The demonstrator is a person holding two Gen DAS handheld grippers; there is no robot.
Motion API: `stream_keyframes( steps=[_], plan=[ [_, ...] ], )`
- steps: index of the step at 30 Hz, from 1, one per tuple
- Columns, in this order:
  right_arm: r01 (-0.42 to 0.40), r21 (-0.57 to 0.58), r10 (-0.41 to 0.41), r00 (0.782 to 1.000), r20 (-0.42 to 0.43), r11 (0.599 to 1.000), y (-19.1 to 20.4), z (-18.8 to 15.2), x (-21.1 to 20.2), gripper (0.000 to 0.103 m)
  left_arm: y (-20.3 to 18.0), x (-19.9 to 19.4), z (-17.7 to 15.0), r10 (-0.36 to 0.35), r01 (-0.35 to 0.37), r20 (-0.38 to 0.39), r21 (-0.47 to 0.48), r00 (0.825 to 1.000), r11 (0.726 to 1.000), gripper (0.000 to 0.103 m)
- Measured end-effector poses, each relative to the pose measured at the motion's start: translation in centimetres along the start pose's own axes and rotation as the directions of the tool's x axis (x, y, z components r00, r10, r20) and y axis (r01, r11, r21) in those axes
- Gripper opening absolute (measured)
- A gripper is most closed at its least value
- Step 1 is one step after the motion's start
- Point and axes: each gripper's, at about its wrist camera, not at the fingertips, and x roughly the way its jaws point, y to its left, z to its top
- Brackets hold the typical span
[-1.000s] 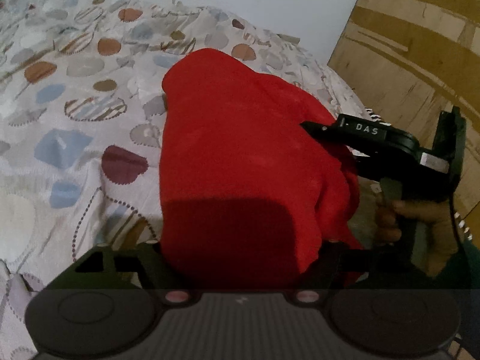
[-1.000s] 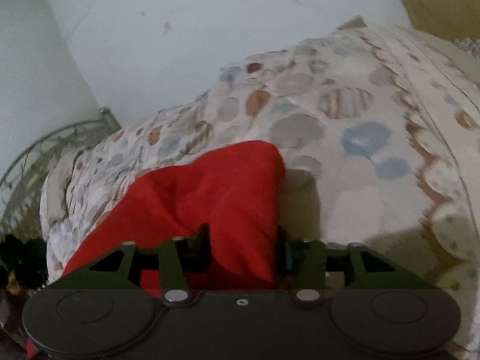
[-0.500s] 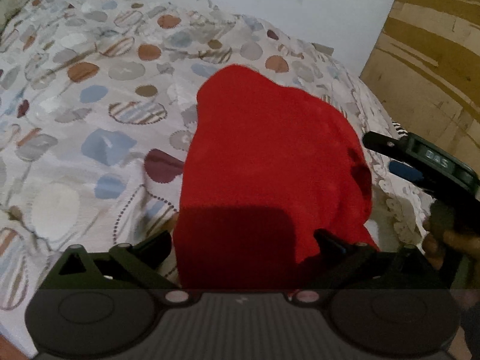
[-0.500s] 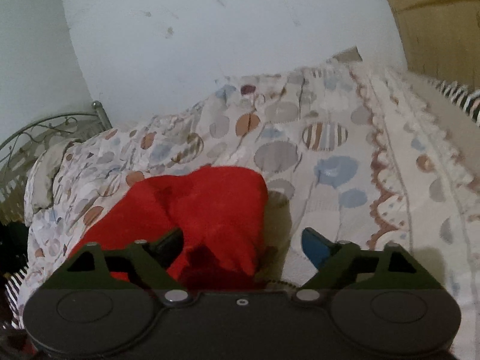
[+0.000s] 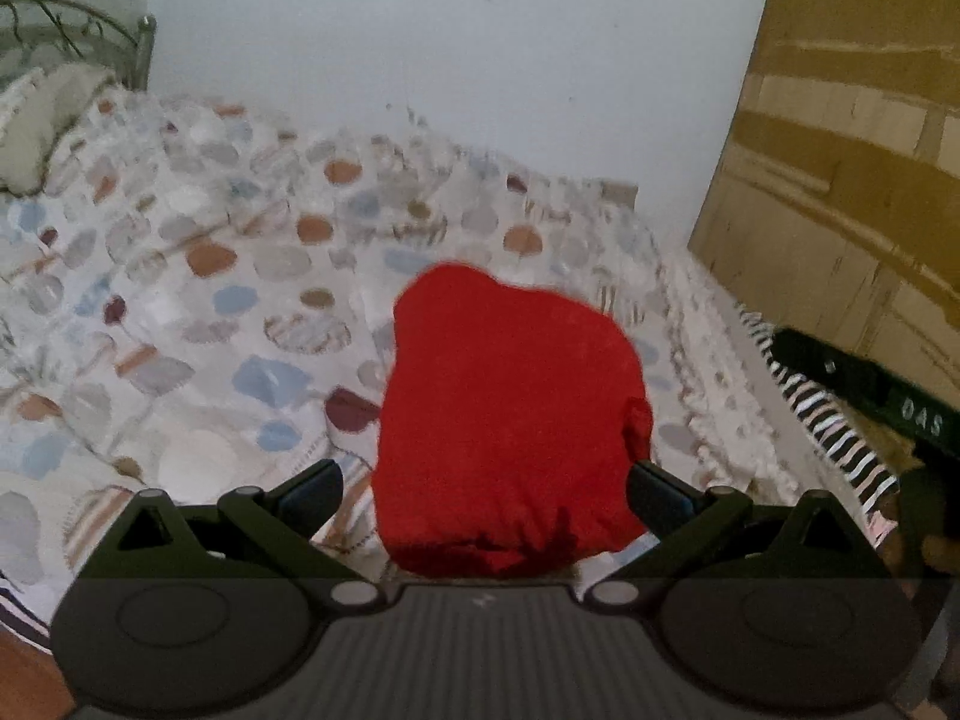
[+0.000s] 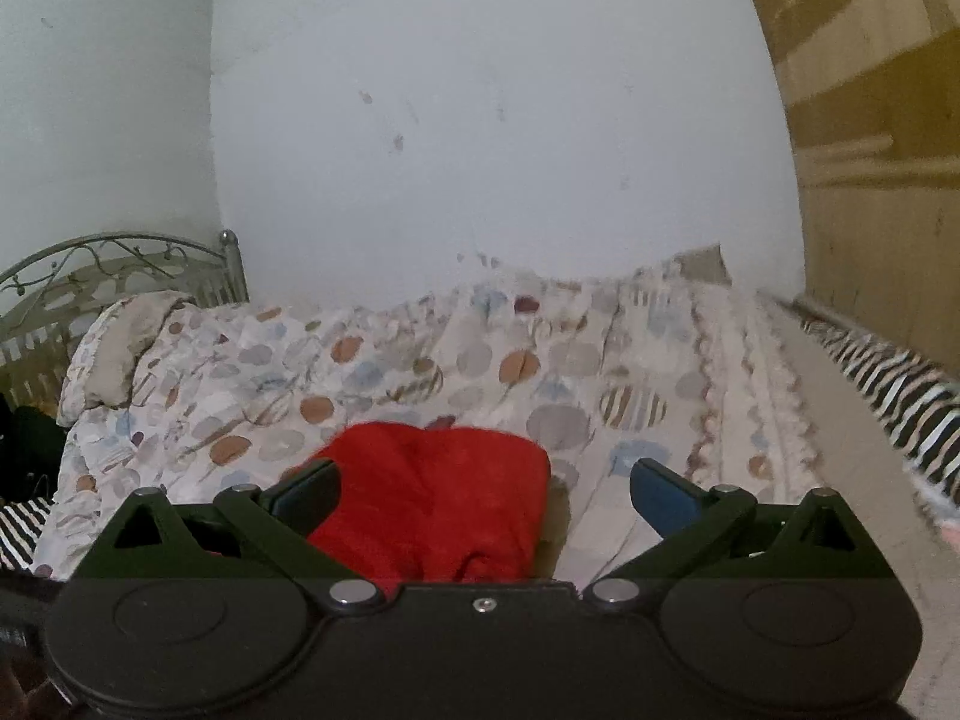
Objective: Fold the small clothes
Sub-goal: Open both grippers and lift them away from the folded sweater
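Note:
A small red garment (image 5: 504,420) lies folded in a compact heap on the patterned bedspread (image 5: 180,312). It also shows in the right wrist view (image 6: 438,498). My left gripper (image 5: 483,483) is open and held back above the garment's near edge, holding nothing. My right gripper (image 6: 483,480) is open too, above the garment's right part, holding nothing. The right gripper's body (image 5: 864,390) shows at the right edge of the left wrist view.
A pillow (image 6: 120,348) and a metal headboard (image 6: 108,264) are at the far left. A white wall (image 6: 480,120) stands behind the bed. A wooden wardrobe (image 5: 852,150) is to the right. A striped cloth (image 6: 900,396) lies along the bed's right edge.
Both grippers let go of the red garment, opened wide and pulled back and up. The garment now lies free on the bed.

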Motion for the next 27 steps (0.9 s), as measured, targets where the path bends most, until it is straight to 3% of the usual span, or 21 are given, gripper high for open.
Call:
stream_keyframes(
  steps=[10, 16, 27],
  plan=[
    [0.019, -0.036, -0.016, 0.996, 0.085, 0.999, 3.0, -0.1, -8.8, 0.102, -0.3, -8.0, -0.7, 0.016, -0.024, 0.152, 0.049, 0.988, 0.999, 0.103],
    [0.025, -0.088, -0.015, 0.993, 0.114, 0.996, 4.8, -1.5, -13.2, 0.102, -0.1, -11.3, -2.3, 0.014, -0.026, 0.181, 0.064, 0.983, 0.998, 0.103],
    [0.067, -0.065, -0.057, 0.988, 0.140, 0.996, 5.8, -4.6, -19.0, 0.103, -0.5, -14.2, -6.0, 0.033, -0.057, 0.203, 0.117, 0.979, 0.991, 0.103]
  ],
)
